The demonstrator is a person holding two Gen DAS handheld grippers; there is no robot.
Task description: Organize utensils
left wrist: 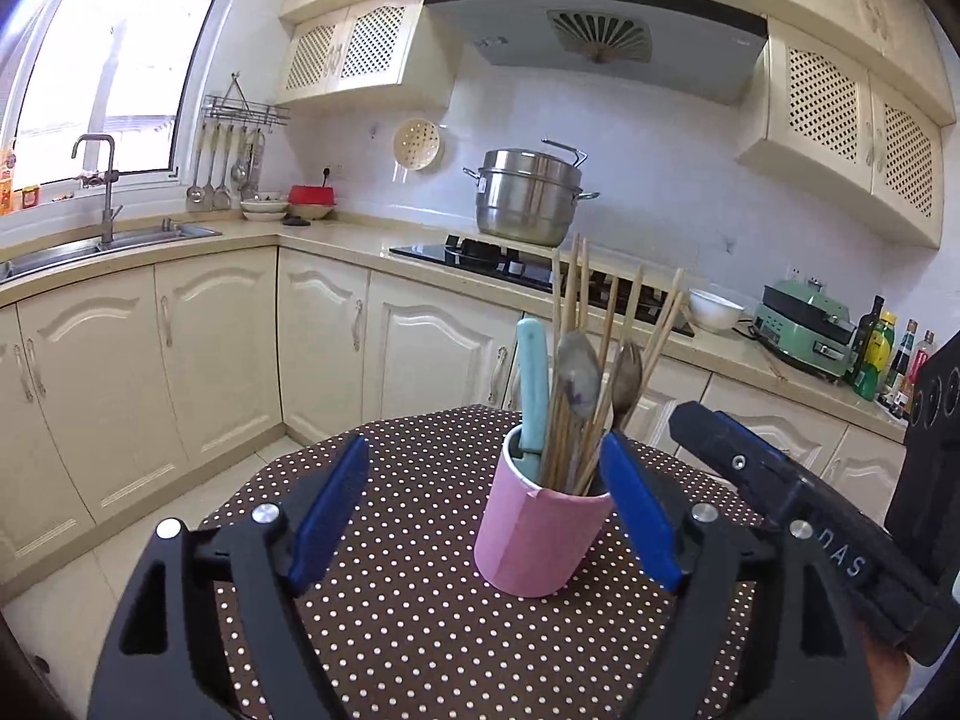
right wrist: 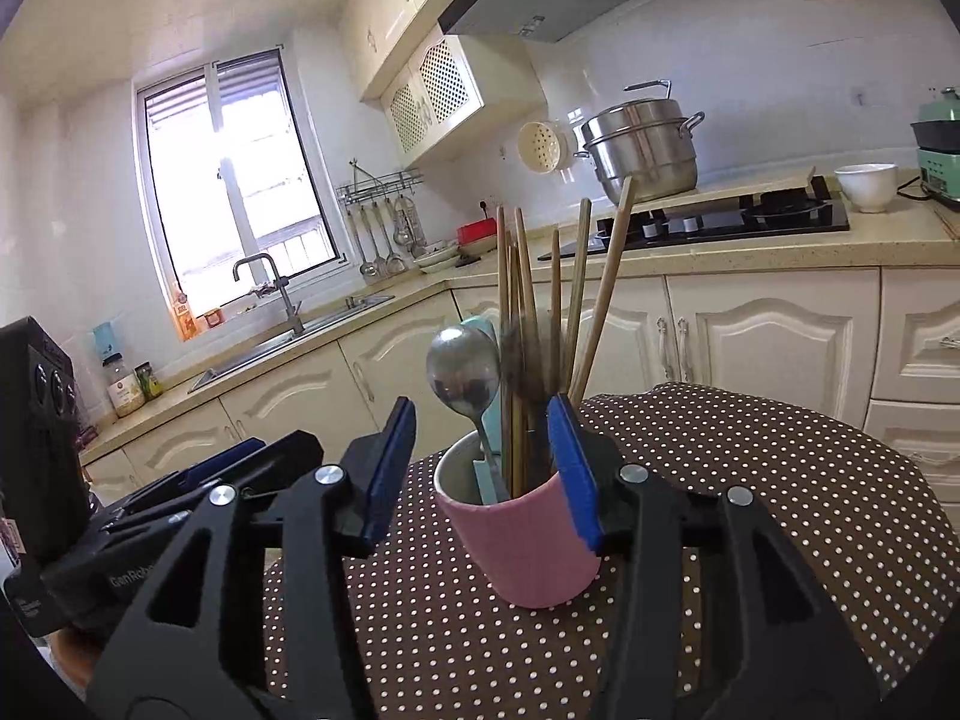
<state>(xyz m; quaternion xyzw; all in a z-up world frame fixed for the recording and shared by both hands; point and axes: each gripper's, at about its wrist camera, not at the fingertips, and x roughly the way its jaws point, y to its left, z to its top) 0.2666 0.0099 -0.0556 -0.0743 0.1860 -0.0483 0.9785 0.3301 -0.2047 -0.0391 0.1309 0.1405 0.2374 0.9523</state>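
cup (left wrist: 531, 531): rigid, top-heavy, gripped low | utensils (left wrist: 579, 372): stiff, taken by shafts | both jaws spread wide, nothing held

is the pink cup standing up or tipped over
Upright. The pink cylindrical cup stands on its base on the brown polka-dot tablecloth, mouth up, with wooden chopsticks and metal spoons sticking out.

Kitchen before me. Bright window (left wrist: 114, 60) above the steel sink (left wrist: 90, 243); cream cabinets (left wrist: 198, 354) run under a beige countertop (left wrist: 336, 234) to the black hob (left wrist: 510, 264). Range hood (left wrist: 594, 30) overhead; white walls; pale tiled floor (left wrist: 198, 498). My table (left wrist: 420, 600) wears brown polka-dot cloth.
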